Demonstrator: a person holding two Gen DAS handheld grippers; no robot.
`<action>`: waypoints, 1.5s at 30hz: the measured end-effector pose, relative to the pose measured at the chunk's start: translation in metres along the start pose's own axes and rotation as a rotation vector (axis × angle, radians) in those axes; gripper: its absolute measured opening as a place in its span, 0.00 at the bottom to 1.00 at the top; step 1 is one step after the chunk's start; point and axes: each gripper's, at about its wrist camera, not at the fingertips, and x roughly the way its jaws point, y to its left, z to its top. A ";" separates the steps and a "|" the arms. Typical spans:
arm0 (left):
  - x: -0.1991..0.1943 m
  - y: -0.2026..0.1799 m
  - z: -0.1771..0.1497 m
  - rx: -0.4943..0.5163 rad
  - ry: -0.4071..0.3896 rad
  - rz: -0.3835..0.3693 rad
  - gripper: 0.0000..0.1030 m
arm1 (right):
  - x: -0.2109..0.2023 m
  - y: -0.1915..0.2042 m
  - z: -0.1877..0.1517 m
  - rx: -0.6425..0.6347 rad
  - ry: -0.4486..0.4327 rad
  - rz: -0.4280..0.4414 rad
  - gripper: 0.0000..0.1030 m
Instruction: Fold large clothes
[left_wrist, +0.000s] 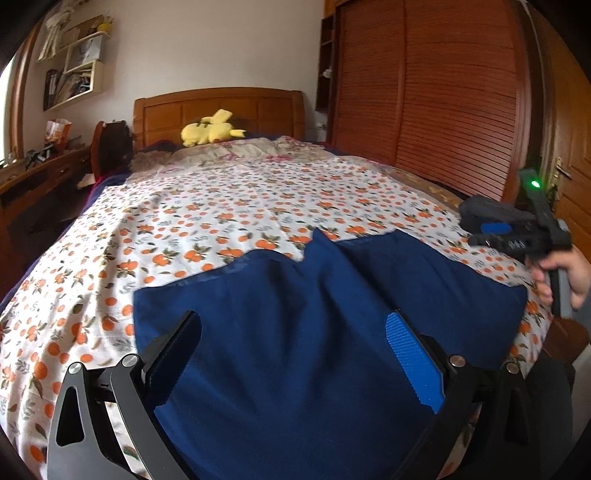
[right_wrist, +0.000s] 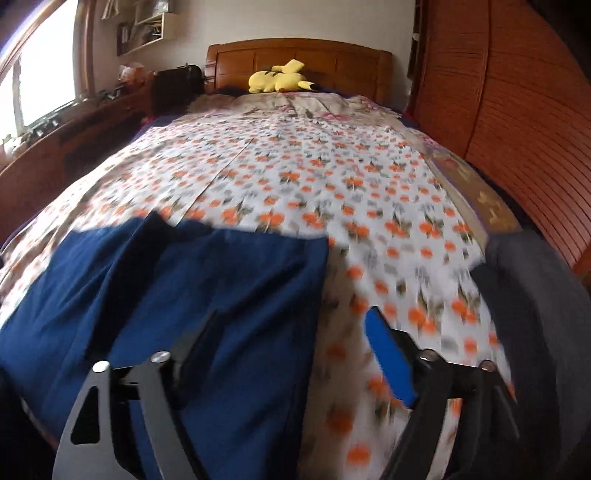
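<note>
A large navy blue garment (left_wrist: 314, 295) lies spread flat at the near end of the bed, on a white sheet with an orange fruit print (left_wrist: 221, 206). My left gripper (left_wrist: 293, 317) hovers over the cloth with its fingers wide apart, open, and no fold sits between the pads. The right gripper (left_wrist: 509, 236) shows at the far right of the left wrist view, held in a hand (left_wrist: 569, 269) above the bed's right side. In its own blurred view the right gripper (right_wrist: 291, 314) is open, straddling the right edge of the garment (right_wrist: 166, 277) and the sheet (right_wrist: 369, 192).
A yellow plush toy (left_wrist: 210, 133) lies by the wooden headboard (left_wrist: 221, 107). Slatted wardrobe doors (left_wrist: 443, 110) stand close along the bed's right side. A desk (left_wrist: 40, 177) and wall shelves (left_wrist: 74, 70) are on the left. A dark grey mass (right_wrist: 535, 314) is at the near right.
</note>
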 end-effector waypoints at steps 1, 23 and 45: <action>-0.001 -0.005 -0.002 0.005 0.003 -0.007 0.98 | -0.006 0.001 -0.013 0.006 0.013 0.003 0.76; -0.032 -0.012 -0.051 -0.029 0.049 -0.003 0.98 | -0.062 0.069 -0.022 0.012 -0.079 0.206 0.12; -0.149 0.131 -0.101 -0.207 0.029 0.288 0.98 | -0.042 0.375 0.022 -0.372 -0.054 0.629 0.13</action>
